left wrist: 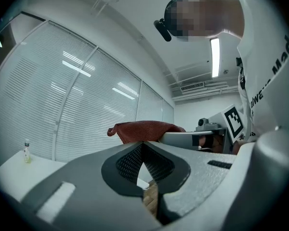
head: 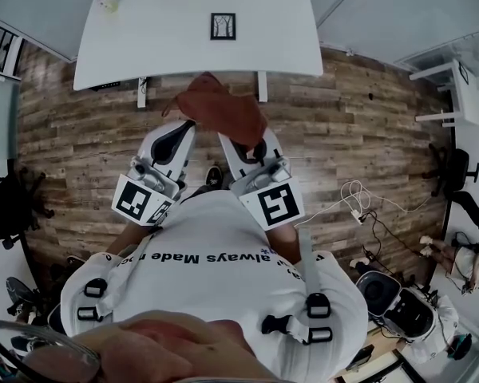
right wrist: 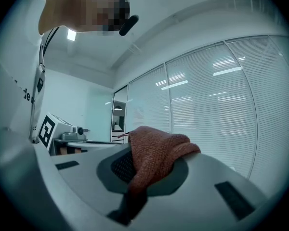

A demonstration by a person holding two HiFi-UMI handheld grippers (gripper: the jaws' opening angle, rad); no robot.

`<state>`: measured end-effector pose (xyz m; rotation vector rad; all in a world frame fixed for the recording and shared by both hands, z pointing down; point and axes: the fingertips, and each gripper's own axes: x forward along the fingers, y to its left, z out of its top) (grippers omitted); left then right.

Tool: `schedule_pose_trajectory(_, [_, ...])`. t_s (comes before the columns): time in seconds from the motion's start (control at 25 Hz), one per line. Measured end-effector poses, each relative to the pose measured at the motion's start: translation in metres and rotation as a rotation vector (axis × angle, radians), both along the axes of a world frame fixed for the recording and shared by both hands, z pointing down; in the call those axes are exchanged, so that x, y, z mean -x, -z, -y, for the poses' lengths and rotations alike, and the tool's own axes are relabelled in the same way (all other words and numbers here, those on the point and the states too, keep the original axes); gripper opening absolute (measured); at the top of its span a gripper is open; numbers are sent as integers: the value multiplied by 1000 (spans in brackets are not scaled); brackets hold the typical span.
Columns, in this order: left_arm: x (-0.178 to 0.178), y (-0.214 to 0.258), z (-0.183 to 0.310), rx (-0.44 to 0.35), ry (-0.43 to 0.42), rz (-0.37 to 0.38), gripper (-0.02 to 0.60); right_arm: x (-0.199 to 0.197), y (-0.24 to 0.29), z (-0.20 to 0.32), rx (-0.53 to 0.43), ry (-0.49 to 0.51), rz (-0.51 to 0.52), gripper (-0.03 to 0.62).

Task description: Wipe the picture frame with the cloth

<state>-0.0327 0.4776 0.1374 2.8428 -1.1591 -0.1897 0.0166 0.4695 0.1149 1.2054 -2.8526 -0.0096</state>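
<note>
In the middle of the head view, the right gripper has its jaws clamped on the cloth, which bunches past the tips. Just left, the left gripper has its jaws together, seemingly on nothing. Both hover over the floor, well short of the tabletop. The frame sits top centre, untouched. The step in hand looks like the approach; next, reach forward and lower the cloth onto the frame.
</note>
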Motion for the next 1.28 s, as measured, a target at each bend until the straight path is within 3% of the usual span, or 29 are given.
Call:
schedule_pose_trajectory(0.48, [-12,-2,66,-4,5,17,2,-13,-4,67,-7,-8,9,20])
schedule_pose_trajectory(1.04, [-92,9,195,-11,6,42,2,-92,5,196,-17,0,20,21])
schedule_pose_trajectory(1.28, [-106,5,236,-13,35,52,2,-112,3,238,-20,17,17,21])
